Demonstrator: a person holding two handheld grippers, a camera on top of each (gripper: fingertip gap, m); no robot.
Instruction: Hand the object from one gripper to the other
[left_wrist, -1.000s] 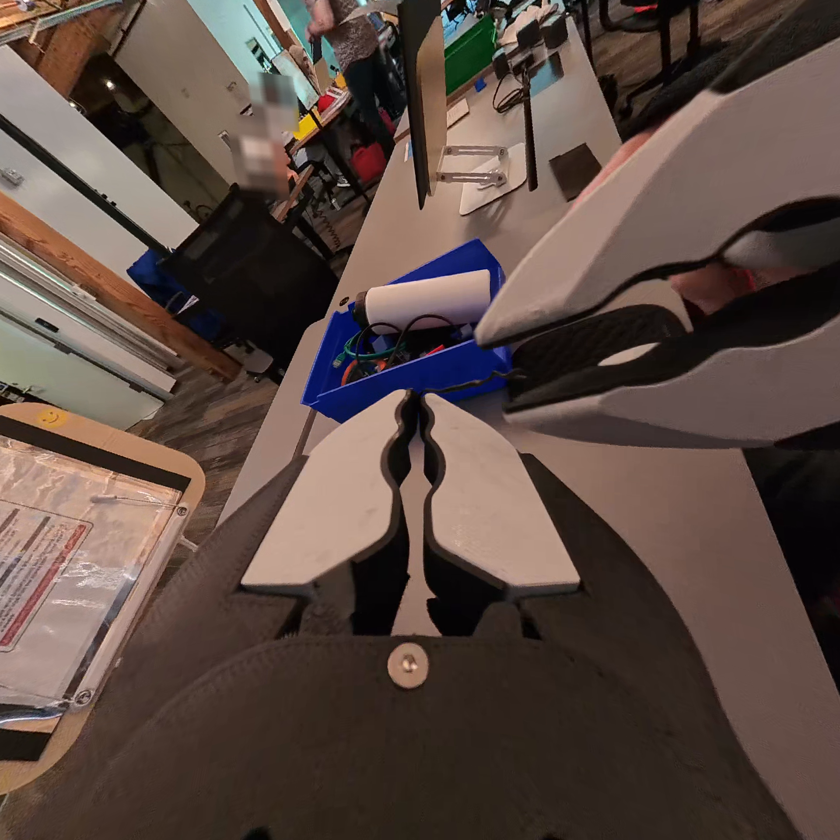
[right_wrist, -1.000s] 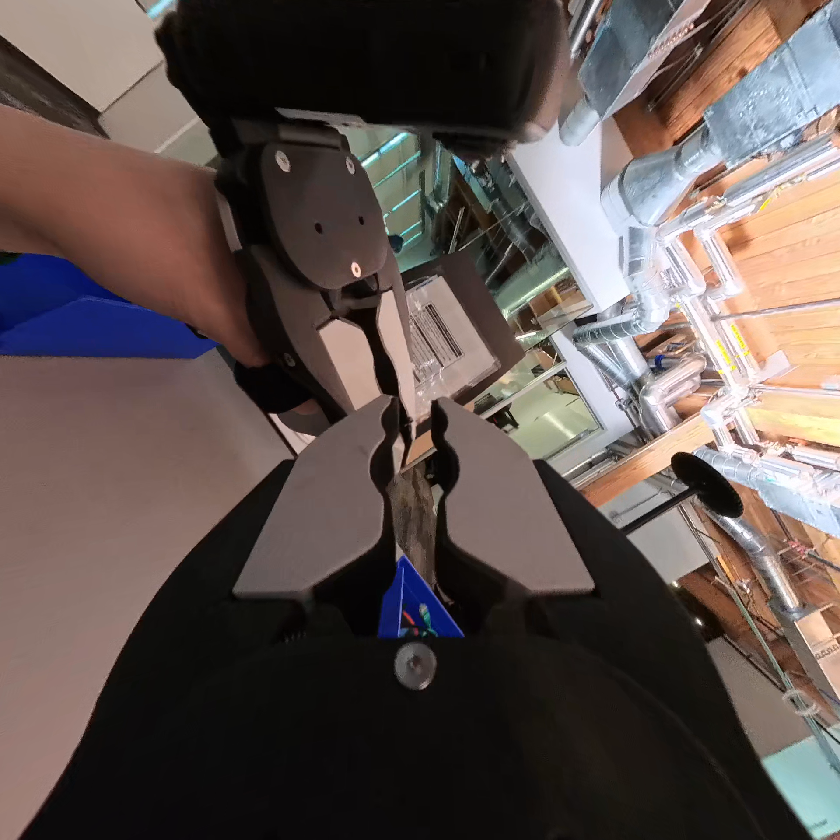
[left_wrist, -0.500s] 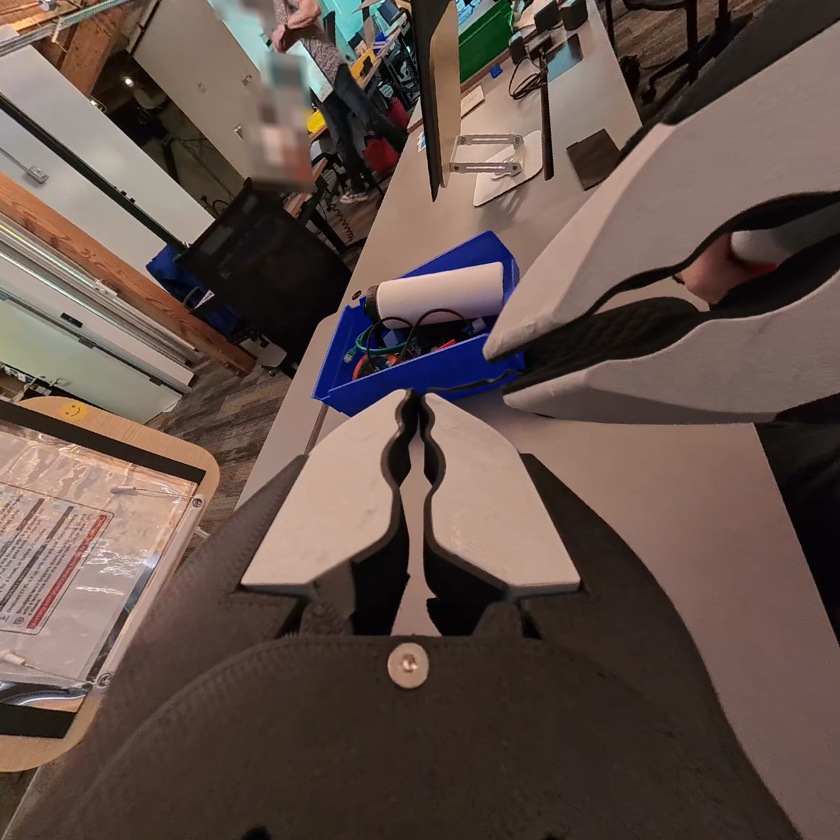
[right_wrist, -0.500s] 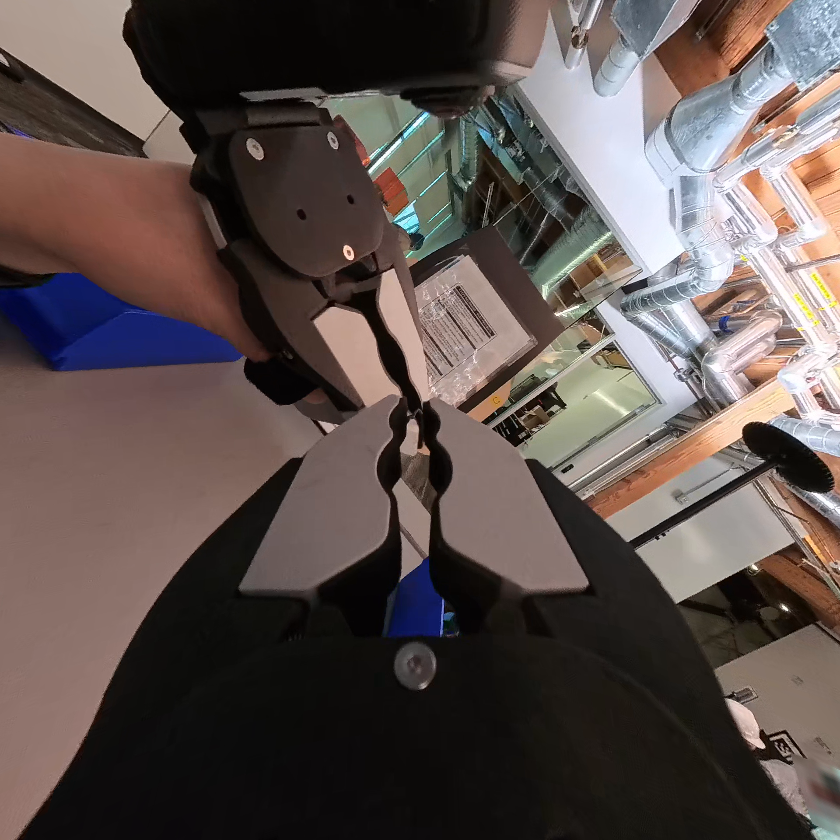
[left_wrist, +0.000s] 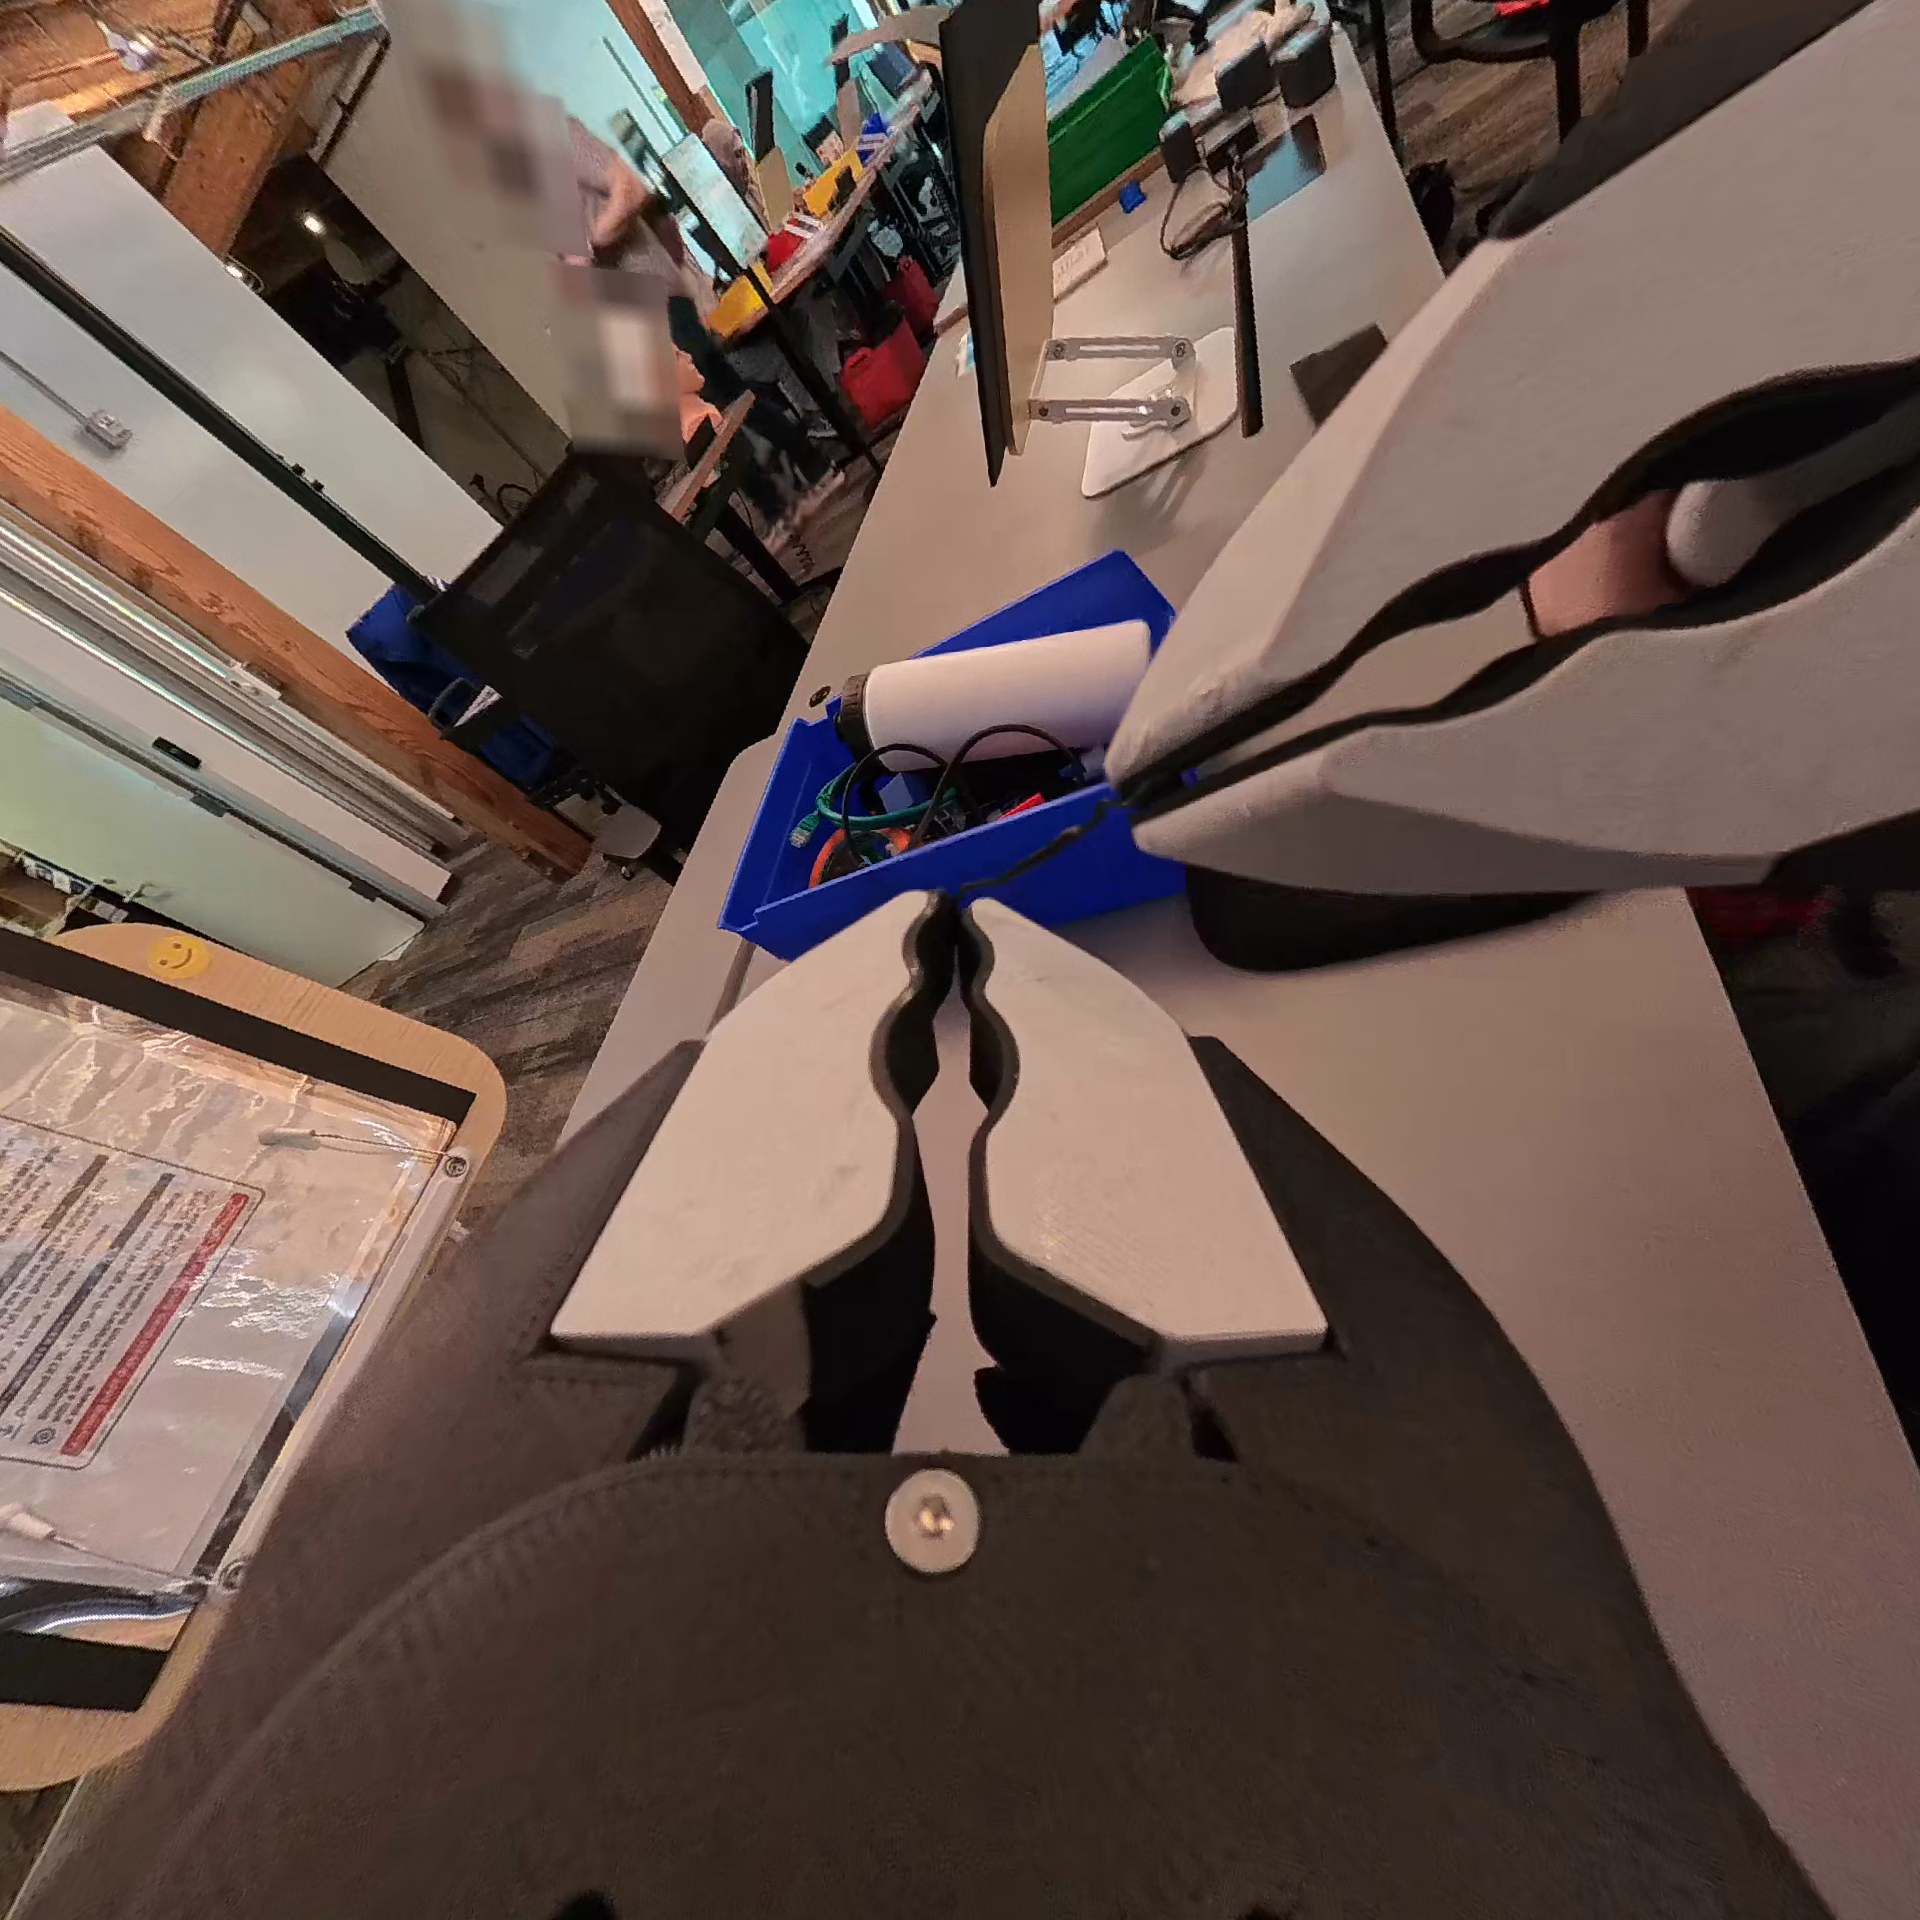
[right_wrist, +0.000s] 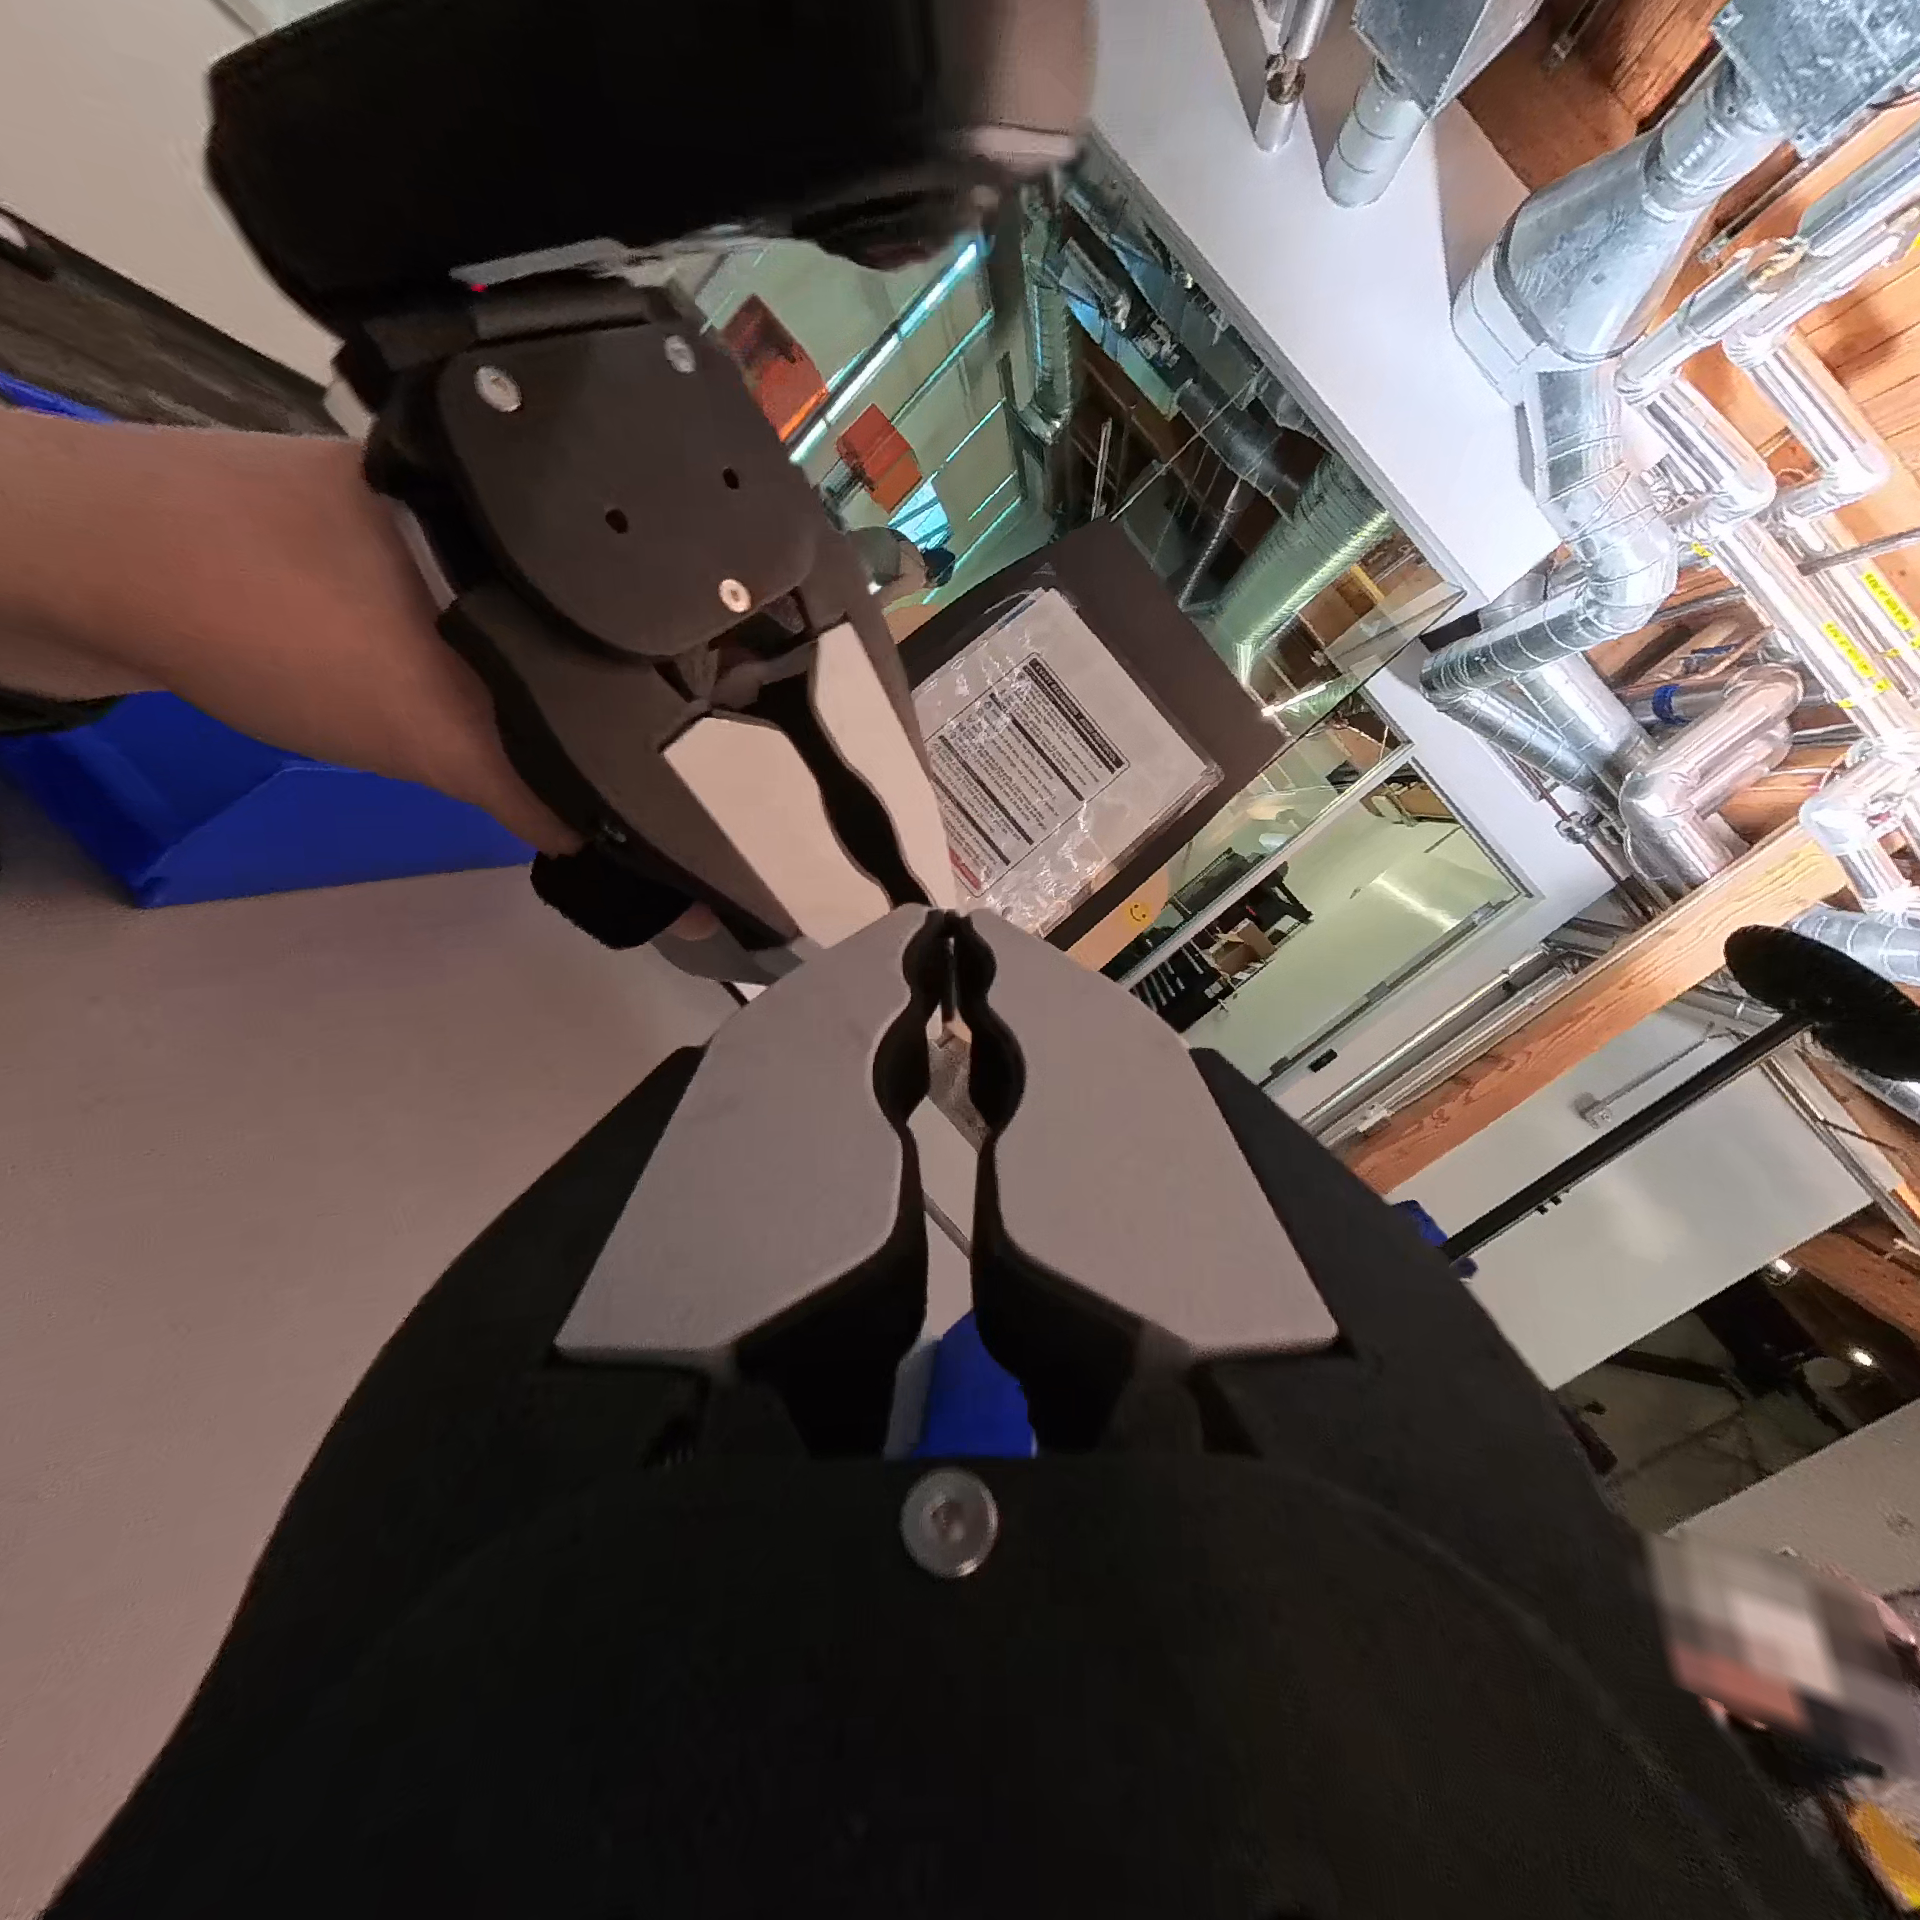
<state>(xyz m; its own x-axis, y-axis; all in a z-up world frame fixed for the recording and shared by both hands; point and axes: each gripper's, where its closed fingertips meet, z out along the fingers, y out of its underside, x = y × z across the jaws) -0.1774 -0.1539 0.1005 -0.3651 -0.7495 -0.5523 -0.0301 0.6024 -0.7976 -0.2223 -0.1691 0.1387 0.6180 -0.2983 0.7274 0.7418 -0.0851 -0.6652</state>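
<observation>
A thin black cord stretches between the tips of the two grippers, just above the grey table. My left gripper is shut on one end of it. My right gripper comes in from the right and is shut on the other end. In the right wrist view my right gripper is closed, with a sliver of the cord between its pads. The left gripper meets it tip to tip, held by a bare hand.
A blue bin with a white bottle and tangled cables sits just behind the grippers. Farther back stand a monitor and its stand. A rounded wooden board with a plastic-covered sheet is at the left, beyond the table edge. The gap from one gripper's tips to the other's is roughly 6 cm.
My right gripper was open around the cord's free end and has closed on it. The left gripper has stayed shut. Both have drifted slightly.
</observation>
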